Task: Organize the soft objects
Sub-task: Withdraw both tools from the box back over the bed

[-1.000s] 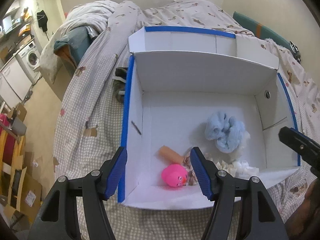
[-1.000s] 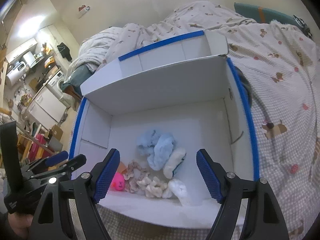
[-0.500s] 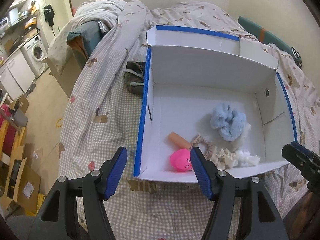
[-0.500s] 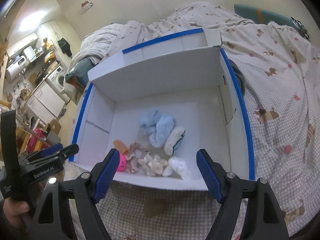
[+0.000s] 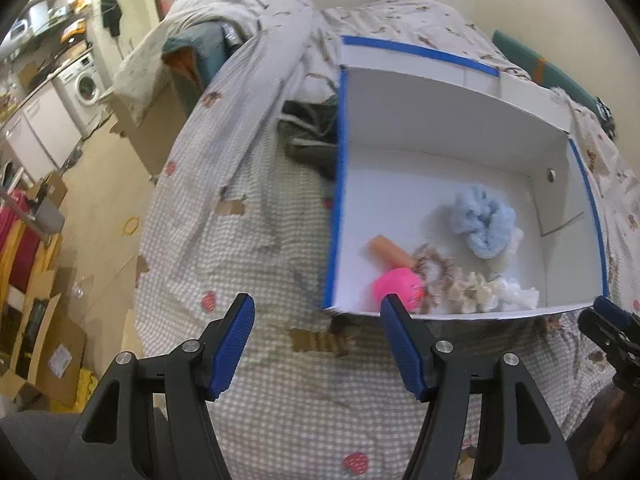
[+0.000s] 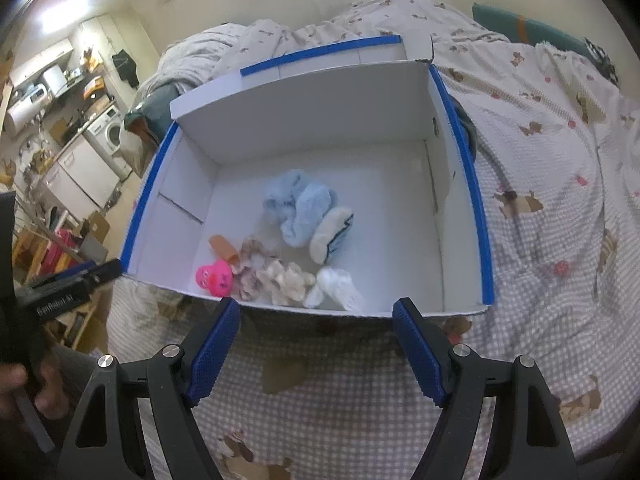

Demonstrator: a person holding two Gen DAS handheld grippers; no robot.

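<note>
Left tool (image 5: 316,344): mine, jaws spread wide, nothing in it, hanging over the bed just short of the box's near left corner.
Right tool (image 6: 316,346): also wide open and empty, above the bed in front of the box's near wall.
Each other: my left tool shows up at the left edge of the right view, and the tip of the right one pokes in at the right edge of the left view.
Bed (image 6: 540,160): checked cover with little dog and strawberry prints; the box sits on top of it.
Box (image 6: 464,152): white cardboard, blue tape on the rims, open top, back flap standing up.
Pink toy (image 6: 215,277): near left corner of the box, up against the front wall.
Orange tube (image 6: 224,247): just behind the pink toy, touching it as far as I can tell.
Scrunchies (image 6: 276,274): beige ruffly pile, right beside the pink toy along the front wall.
White fluff (image 6: 336,286): next one along, to the right of the scrunchies.
Blue fluff (image 6: 298,206): middle of the box floor, bunched up.
White-and-dark slipper thing (image 6: 332,232): leaning on the blue fluff's right side; can't tell exactly what it is.
Dark clothes (image 5: 308,136): on the bed, pressed against the box's left wall.
</note>
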